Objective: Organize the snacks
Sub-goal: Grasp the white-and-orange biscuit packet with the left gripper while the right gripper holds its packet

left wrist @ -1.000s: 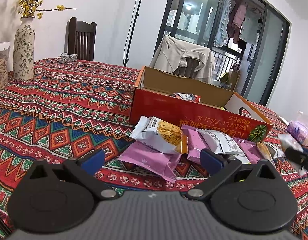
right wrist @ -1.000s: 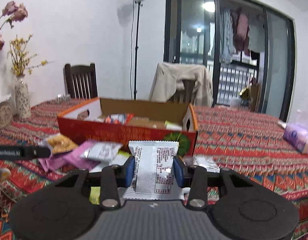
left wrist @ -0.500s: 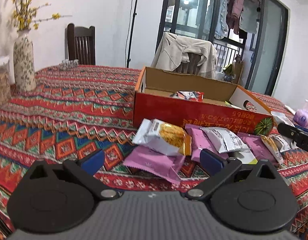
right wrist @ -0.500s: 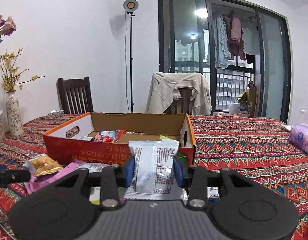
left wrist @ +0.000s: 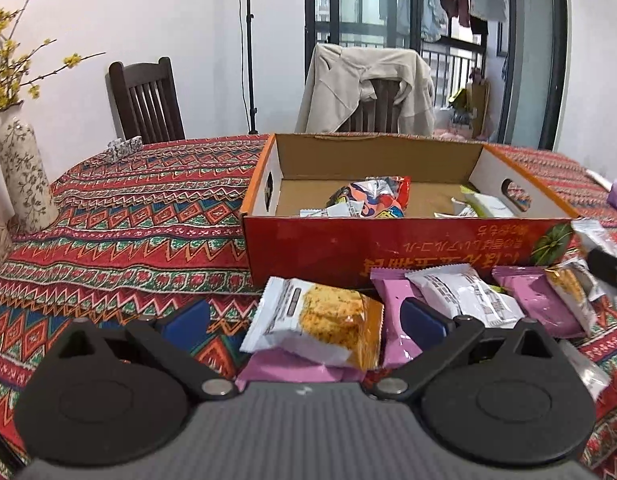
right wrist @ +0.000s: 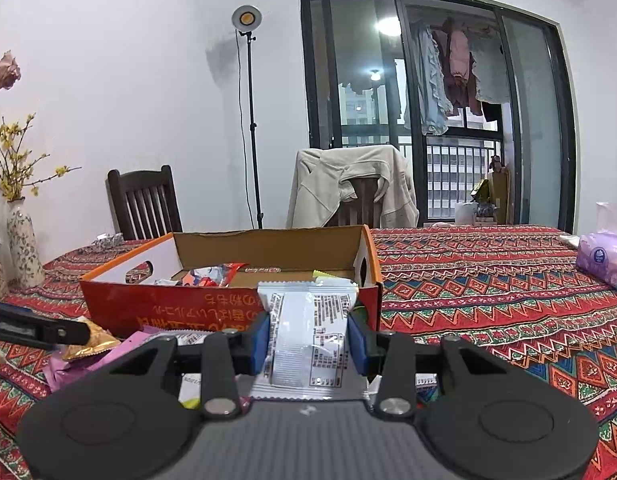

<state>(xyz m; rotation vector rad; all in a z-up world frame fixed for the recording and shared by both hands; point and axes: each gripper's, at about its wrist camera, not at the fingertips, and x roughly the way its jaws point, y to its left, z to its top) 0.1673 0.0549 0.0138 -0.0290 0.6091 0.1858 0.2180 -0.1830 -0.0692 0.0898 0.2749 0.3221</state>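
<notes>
1. The right claw (right wrist: 311, 340) pinches a white crinkly foil snack packet with black print (right wrist: 308, 332) between its blue pads (right wrist: 261, 342), held upright in front of the near wall of the open red-and-orange cardboard box (right wrist: 188, 308).
2. The left claw (left wrist: 304, 320) is spread wide with nothing between its pads; it hangs over a white-and-orange plastic packet showing a yellow crispy cake (left wrist: 320, 320), which lies at its twelve o'clock on top of a flat lilac foil packet (left wrist: 292, 370).
3. From the left claw, more loose snacks lie at one to three o'clock on the surface, just in front of the box: a white printed packet (left wrist: 464, 296) and another lilac packet (left wrist: 540, 304).
4. Inside the box, a shiny red-and-blue packet (left wrist: 368, 196) lies near the middle and a pale green-and-white packet (left wrist: 488, 204) at the right end.
5. The surface wears a red zigzag-patterned woven cloth (left wrist: 128, 220).
6. Risks, as I judge them: the right claw grips the slick packet by its narrow middle, so it could slip or tip before clearing the box wall. A low carry would catch the packet's top edge on that wall.
7. The left claw, closing on the cake packet, might also pinch the lilac one beneath and drag both.
</notes>
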